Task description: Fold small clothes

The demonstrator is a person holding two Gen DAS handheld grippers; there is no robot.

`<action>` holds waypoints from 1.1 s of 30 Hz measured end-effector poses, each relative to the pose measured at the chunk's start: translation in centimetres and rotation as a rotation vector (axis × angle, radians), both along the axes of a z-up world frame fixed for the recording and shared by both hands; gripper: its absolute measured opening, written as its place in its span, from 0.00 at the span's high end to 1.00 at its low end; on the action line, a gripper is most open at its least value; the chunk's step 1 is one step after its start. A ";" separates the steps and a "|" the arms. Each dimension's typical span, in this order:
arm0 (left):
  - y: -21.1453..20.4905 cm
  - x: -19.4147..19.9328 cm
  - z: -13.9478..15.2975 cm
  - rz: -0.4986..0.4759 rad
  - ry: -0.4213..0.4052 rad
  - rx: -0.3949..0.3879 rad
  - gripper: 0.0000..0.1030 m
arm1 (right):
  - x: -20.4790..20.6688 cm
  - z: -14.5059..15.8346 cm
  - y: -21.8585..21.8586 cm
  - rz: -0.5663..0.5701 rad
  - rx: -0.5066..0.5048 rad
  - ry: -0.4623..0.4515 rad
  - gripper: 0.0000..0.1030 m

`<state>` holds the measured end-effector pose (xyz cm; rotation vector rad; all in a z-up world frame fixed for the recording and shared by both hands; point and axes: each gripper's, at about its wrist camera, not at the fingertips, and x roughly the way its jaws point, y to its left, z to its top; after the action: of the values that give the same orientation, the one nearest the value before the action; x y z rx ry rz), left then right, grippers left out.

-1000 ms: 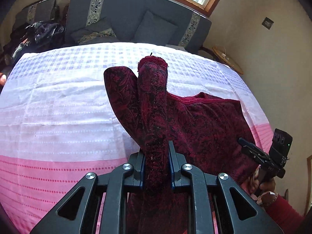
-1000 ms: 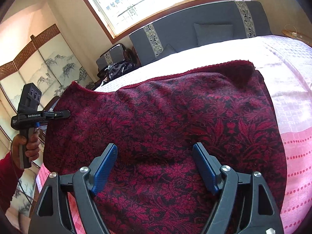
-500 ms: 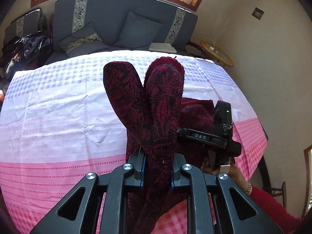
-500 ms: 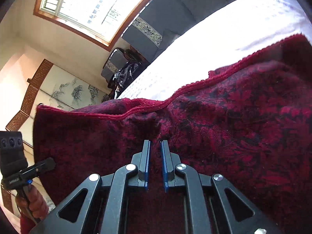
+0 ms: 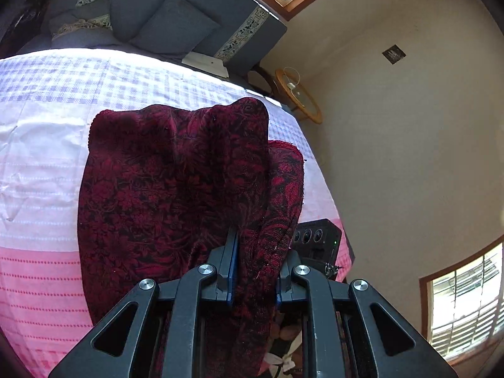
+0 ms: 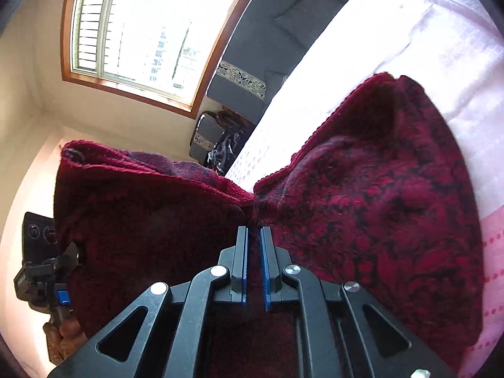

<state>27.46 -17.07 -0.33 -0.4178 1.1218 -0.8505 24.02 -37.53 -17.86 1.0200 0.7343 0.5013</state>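
A dark red patterned cloth (image 5: 163, 189) hangs lifted above the bed, with its far part draped over the pink and white sheet (image 5: 41, 163). My left gripper (image 5: 252, 252) is shut on a bunched fold of the cloth. My right gripper (image 6: 254, 236) is shut on the cloth's edge (image 6: 362, 208), where the hem dips into a pinch. The left gripper's body (image 6: 41, 271) shows at the left of the right wrist view, beside the cloth. The right gripper's body (image 5: 315, 239) shows just behind the cloth in the left wrist view.
A grey sofa with cushions (image 5: 176, 22) runs along the far side of the bed. A round wooden side table (image 5: 299, 97) stands in the corner by the beige wall. A window (image 6: 138, 31) is above the sofa. The bed's right edge drops off near the wall.
Both grippers have risen and tilted, lifting the cloth higher. The two raised folds in the left view have spread into one wide hanging sheet. The right gripper closed on the hem a second ago.
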 end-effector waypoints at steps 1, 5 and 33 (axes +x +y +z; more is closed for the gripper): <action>-1.1 0.1 -0.7 0.004 0.014 -0.021 0.83 | -0.7 -0.3 -0.8 0.004 -0.001 0.000 0.89; -4.5 0.9 -4.9 -0.007 0.113 -0.119 0.80 | -2.6 -1.7 -2.5 0.011 -0.018 0.013 0.89; 2.1 -8.7 -12.2 0.042 -0.243 -0.084 0.61 | -1.5 3.3 -2.9 0.061 -0.284 0.089 0.69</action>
<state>18.72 -14.97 -12.55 -0.3943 0.8527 -0.8882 22.52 -40.41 -14.57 0.7599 0.8912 0.3925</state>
